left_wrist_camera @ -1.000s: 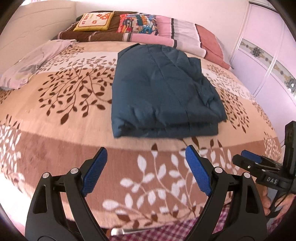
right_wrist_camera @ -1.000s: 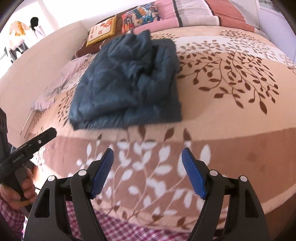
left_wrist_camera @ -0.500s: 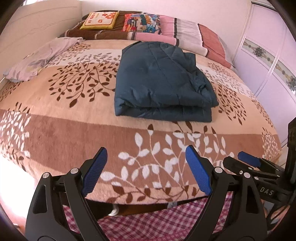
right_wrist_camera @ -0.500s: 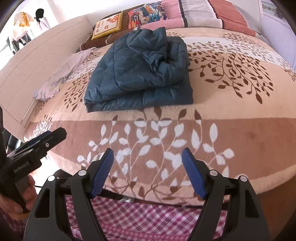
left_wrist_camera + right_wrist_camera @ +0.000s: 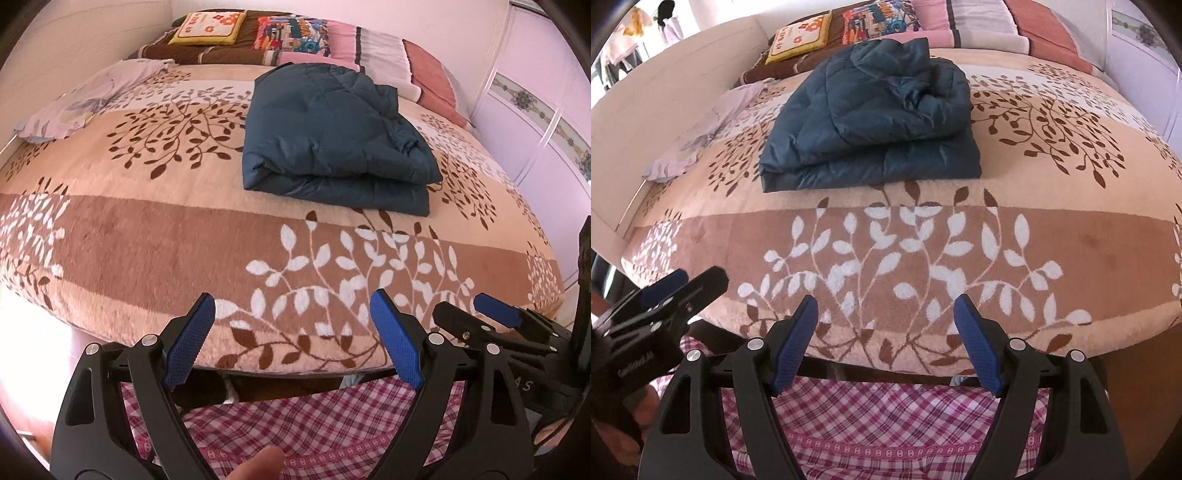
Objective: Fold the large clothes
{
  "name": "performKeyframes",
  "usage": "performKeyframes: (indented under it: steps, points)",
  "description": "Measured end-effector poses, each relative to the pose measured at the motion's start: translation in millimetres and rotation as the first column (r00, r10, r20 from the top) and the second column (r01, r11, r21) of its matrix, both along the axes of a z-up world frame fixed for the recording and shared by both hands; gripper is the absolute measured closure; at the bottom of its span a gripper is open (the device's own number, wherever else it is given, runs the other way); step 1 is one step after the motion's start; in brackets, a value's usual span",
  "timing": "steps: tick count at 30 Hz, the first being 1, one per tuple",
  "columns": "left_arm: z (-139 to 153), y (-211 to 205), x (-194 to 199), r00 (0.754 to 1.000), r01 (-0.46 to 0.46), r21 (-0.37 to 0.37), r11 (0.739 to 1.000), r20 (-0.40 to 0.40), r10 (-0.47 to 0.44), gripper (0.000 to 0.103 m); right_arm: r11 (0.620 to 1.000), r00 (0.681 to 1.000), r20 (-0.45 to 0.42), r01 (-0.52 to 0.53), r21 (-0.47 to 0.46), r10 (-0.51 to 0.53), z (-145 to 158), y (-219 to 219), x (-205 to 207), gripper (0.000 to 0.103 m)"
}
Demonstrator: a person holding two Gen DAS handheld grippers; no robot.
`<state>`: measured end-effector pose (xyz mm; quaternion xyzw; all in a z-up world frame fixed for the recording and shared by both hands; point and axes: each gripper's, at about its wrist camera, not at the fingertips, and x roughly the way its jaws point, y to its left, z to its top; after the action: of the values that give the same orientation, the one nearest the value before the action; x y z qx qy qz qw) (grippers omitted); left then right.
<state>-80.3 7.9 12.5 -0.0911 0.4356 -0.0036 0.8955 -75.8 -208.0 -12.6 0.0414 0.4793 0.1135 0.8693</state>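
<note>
The folded blue jacket [image 5: 332, 136] lies mid-bed, well back from the near edge of the bed [image 5: 147, 258], with bare blanket on every side. Left gripper [image 5: 291, 339] and right gripper [image 5: 886, 341] hang off that edge, jaws wide apart, holding nothing. Checked cloth [image 5: 886, 424] hides everything below.

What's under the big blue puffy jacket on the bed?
The folded blue jacket lies on the leaf-patterned blanket covering the bed. The blanket shows all around it; whatever is directly beneath the jacket is covered and cannot be seen.
</note>
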Motion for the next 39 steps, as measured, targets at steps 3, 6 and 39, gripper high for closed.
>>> performKeyframes:
  steps: [3,6,39]
  points:
    - [-1,-1,-1,1.0,0.004,0.001,1.0,-0.001,-0.004,0.018,1.0,1.0,-0.01,-0.003,-0.018,0.002,-2,3,-1,0.029]
    - [-2,-2,-2,1.0,0.01,0.003,1.0,-0.001,-0.01,0.018,0.999,1.0,-0.006,-0.007,-0.038,0.007,-3,7,-3,0.029]
    - [-7,-6,-3,0.999,0.012,0.014,1.0,-0.037,-0.012,0.019,1.0,0.999,-0.046,0.009,-0.03,-0.011,-12,3,-5,0.029]
